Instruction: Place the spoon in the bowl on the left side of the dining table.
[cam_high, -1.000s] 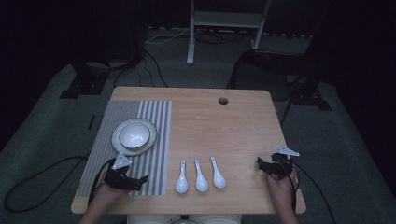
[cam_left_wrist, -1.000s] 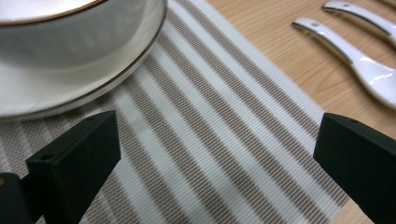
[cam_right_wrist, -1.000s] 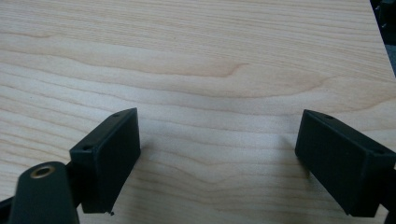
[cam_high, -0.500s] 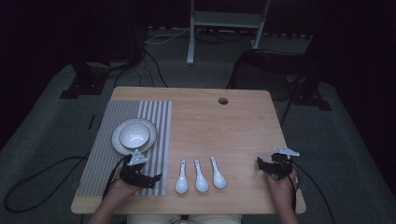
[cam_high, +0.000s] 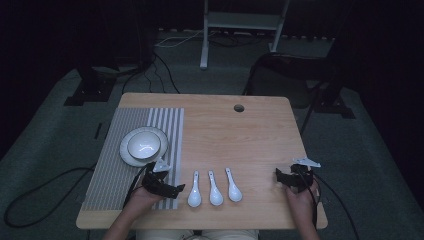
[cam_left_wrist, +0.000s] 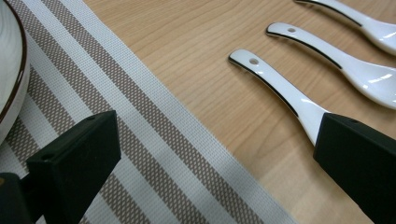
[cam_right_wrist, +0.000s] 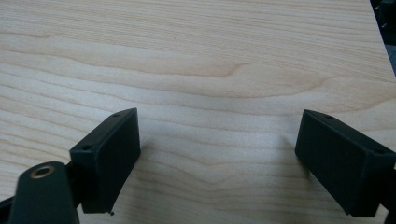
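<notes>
Three white ceramic spoons lie side by side near the table's front edge: the left spoon (cam_high: 194, 192) (cam_left_wrist: 280, 88), the middle spoon (cam_high: 215, 189) (cam_left_wrist: 336, 58) and the right spoon (cam_high: 232, 186) (cam_left_wrist: 355, 18). A white bowl (cam_high: 144, 144) sits on a plate (cam_high: 129, 156) (cam_left_wrist: 9, 70) on the striped placemat (cam_high: 115, 165) (cam_left_wrist: 140, 135). My left gripper (cam_high: 176, 189) (cam_left_wrist: 219, 158) is open, low over the mat's right edge, its far jaw next to the left spoon's bowl end. My right gripper (cam_high: 278, 176) (cam_right_wrist: 217, 158) is open over bare wood at the front right.
The wooden table (cam_high: 240, 140) has a round cable hole (cam_high: 239, 107) at the back. Beyond it stand a white frame's legs (cam_high: 205, 45) and dark stands on the carpet, with cables trailing.
My left gripper has moved right, from the middle of the mat to its right edge beside the left spoon. The right gripper has stayed where it was.
</notes>
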